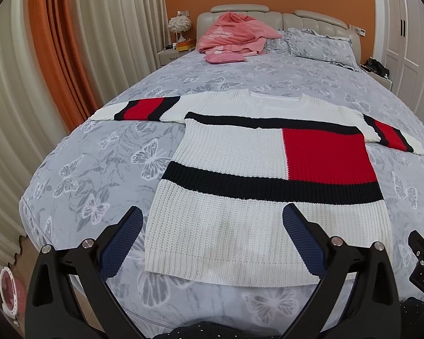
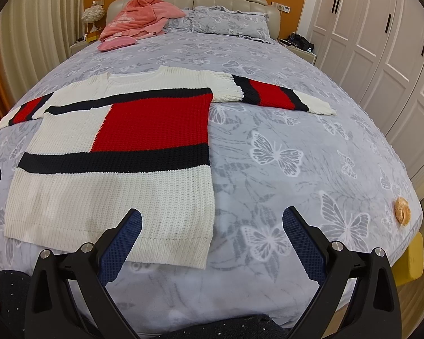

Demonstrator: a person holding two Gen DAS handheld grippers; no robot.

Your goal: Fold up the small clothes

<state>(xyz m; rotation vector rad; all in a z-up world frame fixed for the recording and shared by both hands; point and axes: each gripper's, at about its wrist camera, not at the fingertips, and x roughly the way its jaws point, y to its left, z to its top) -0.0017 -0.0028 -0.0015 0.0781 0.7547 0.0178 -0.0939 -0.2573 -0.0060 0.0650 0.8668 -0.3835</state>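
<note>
A white knit sweater with black stripes and a red block lies flat on the bed, front up, both sleeves spread sideways. The right wrist view shows the same sweater with its right sleeve stretched out. My left gripper hovers open above the sweater's lower left hem, nothing between its blue pads. My right gripper is open too, above the hem's lower right corner and the bare bedspread beside it.
The bed has a grey butterfly-print cover. A pink blanket and pillows lie at the headboard. A small round tan object sits near the bed's right edge. Curtains hang left, white wardrobe doors stand right.
</note>
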